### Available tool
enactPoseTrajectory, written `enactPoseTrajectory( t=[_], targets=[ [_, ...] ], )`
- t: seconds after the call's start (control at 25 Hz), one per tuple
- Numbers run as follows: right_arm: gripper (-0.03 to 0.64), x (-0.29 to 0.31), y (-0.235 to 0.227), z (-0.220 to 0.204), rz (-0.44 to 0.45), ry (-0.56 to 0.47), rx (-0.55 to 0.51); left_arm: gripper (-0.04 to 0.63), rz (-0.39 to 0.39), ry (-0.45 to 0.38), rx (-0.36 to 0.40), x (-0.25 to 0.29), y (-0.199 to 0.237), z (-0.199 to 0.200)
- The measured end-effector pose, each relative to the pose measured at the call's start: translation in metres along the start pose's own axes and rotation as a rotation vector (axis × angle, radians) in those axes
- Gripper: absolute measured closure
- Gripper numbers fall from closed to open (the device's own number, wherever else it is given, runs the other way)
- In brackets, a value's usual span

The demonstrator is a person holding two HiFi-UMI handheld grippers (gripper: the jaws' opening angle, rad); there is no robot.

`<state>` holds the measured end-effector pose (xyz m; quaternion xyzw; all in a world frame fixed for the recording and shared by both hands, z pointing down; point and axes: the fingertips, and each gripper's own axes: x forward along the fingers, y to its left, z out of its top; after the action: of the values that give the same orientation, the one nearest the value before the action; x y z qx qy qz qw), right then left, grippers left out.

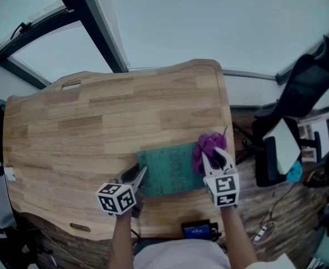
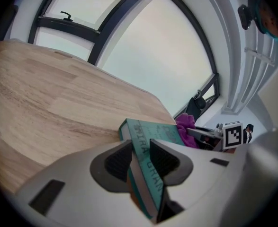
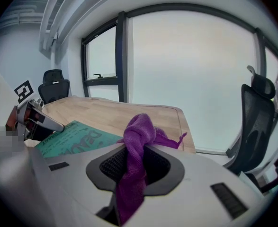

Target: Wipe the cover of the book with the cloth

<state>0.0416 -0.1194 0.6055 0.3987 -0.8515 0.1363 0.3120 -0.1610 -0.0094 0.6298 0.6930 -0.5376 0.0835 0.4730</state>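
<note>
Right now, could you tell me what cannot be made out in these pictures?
Title on the book: too small in the head view; left tongs cover part of the lettering in the left gripper view.
Book's right edge: under the cloth and right tongs in the head view.
Cloth's lower end: hidden between the right tongs in the right gripper view.

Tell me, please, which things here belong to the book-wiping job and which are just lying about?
In the job: green book, clamped by the left gripper; purple cloth, held in the right gripper.
Just about: black office chair; small dark device by the wooden table.
</note>
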Motion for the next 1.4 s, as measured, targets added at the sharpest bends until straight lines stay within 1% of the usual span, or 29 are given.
enactPoseTrajectory(
  t=[0.12,0.32,0.64,0.8,1.12,1.4],
  targets=[
    [0.537,0.003,0.001,0.001,0.004,0.002,0.010,0.474,-0.016,-0.004,-0.024,0.000,0.000,-0.001],
    [0.537,0.008,0.003,0.001,0.005,0.036,0.011,0.474,-0.038,-0.025,-0.047,0.001,0.001,-0.001],
    [0.537,0.012,0.003,-0.003,0.009,0.110,0.017,0.474,-0.042,-0.026,-0.032,0.004,0.002,-0.002],
    [0.537,0.014,0.004,-0.004,-0.016,0.129,0.005,0.474,-0.033,-0.031,-0.012,0.004,0.004,-0.002],
    [0.537,0.017,0.007,-0.004,-0.043,0.174,-0.049,0.476,-0.048,-0.023,-0.023,0.006,0.005,-0.003],
    [0.537,0.018,0.006,-0.004,-0.048,0.191,-0.048,0.476,-0.054,-0.017,-0.029,0.008,0.006,-0.003]
  ],
)
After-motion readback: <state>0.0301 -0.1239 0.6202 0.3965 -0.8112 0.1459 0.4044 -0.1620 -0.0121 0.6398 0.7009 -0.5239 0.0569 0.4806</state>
